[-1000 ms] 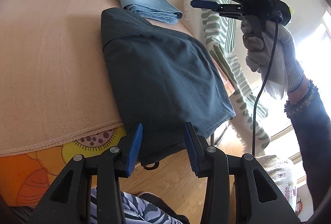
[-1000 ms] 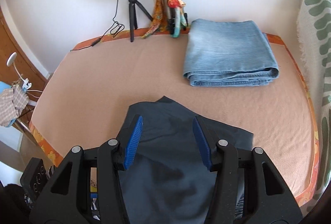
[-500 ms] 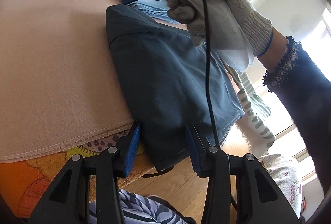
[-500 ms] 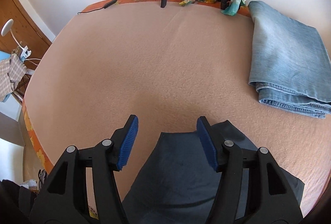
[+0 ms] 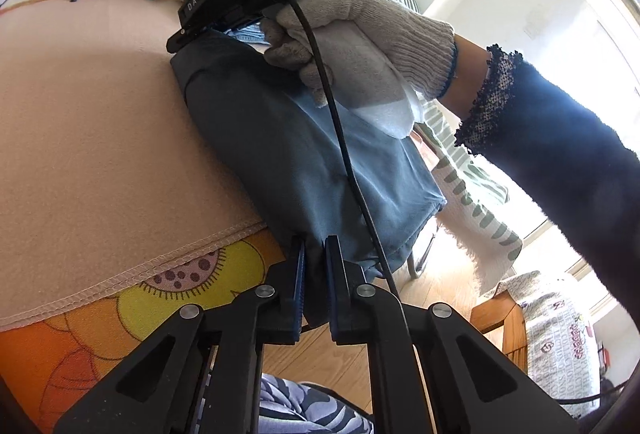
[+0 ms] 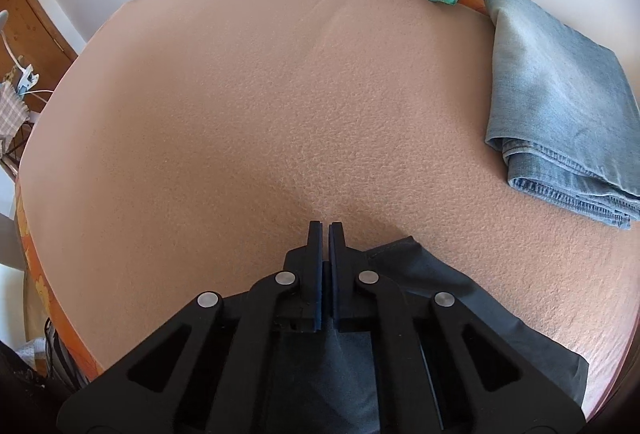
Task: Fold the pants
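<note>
Item: dark pants (image 5: 280, 153), long axis near-to-far | left gripper (image 5: 314, 254) just closed, clamps near hem | right gripper (image 6: 325, 230) just closed, pinches far end, fabric underneath

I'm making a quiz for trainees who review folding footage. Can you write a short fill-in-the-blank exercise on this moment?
1. The left hand-held gripper is shut on the near edge of the dark ____ pants.
2. The folded jeans are light ____ denim.
3. The hand on the right hand-held gripper wears a knitted ____.
4. The blanket under the clothes is ____ in colour.

Missing words: grey; blue; glove; peach
</note>
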`<state>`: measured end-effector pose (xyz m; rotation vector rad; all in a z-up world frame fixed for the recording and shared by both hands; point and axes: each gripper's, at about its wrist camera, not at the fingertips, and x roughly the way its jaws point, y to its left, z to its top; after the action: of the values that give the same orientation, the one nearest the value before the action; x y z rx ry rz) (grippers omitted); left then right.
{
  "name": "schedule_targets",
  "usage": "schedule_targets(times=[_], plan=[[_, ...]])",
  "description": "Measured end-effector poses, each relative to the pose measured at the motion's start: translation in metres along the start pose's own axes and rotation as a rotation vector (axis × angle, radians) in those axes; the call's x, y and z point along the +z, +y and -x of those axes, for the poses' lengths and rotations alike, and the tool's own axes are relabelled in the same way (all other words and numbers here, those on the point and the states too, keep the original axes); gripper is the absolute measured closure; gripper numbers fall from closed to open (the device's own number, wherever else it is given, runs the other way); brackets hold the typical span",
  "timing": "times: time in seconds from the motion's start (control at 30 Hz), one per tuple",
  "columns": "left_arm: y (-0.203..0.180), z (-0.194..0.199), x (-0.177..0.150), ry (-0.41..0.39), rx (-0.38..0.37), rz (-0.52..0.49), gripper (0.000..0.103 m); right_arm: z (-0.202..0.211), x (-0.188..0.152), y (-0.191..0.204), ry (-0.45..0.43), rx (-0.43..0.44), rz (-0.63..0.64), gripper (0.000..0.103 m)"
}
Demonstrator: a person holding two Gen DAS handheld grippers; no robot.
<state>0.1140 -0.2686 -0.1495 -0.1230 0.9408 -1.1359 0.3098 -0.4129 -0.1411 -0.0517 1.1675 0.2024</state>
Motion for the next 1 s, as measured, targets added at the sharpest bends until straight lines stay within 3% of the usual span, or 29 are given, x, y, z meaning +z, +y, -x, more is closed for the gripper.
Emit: schedule_targets(times=[0.17, 0.27, 0.33, 0.43, 0.53, 0.6, 0.77, 0.87, 0.97, 1.0], plan=[[-0.008, -0.003, -0.009, 0.032, -0.01, -0.048, 0.096, 0.003, 0.015, -0.004, -0.053, -0.07, -0.06, 0.103], [-0.017, -0.003, -0.012, 0.032, 0.041, -0.091, 0.096, 0.001, 0.021, -0.01, -0.046, -0.02, -0.092, 0.103], [-0.014, -0.001, -0.011, 0.046, 0.025, -0.055, 0.094, 0.007, 0.02, -0.007, -0.05, -0.043, -0.081, 0.103], [-0.01, 0.008, -0.009, 0.037, 0.014, -0.017, 0.09, 0.028, 0.014, -0.012, -0.073, 0.011, -0.124, 0.102], [-0.01, 0.021, -0.006, 0.012, 0.006, -0.002, 0.086, 0.063, -0.001, -0.026, -0.136, 0.028, -0.174, 0.088], [-0.007, 0.03, -0.002, -0.009, 0.011, 0.003, 0.085, 0.086, -0.017, -0.036, -0.168, 0.033, -0.201, 0.068], [-0.006, 0.043, 0.01, -0.059, 0.065, -0.003, 0.065, 0.137, -0.064, -0.054, -0.244, 0.033, -0.268, 0.062], [-0.009, 0.051, 0.02, -0.079, 0.116, -0.02, 0.065, 0.157, -0.092, -0.058, -0.269, 0.017, -0.292, 0.051], [-0.017, 0.057, 0.028, -0.09, 0.168, -0.043, 0.044, 0.171, -0.117, -0.058, -0.281, 0.002, -0.304, 0.05], [-0.018, 0.06, 0.03, -0.095, 0.187, -0.054, 0.042, 0.174, -0.125, -0.059, -0.283, 0.002, -0.31, 0.049]])
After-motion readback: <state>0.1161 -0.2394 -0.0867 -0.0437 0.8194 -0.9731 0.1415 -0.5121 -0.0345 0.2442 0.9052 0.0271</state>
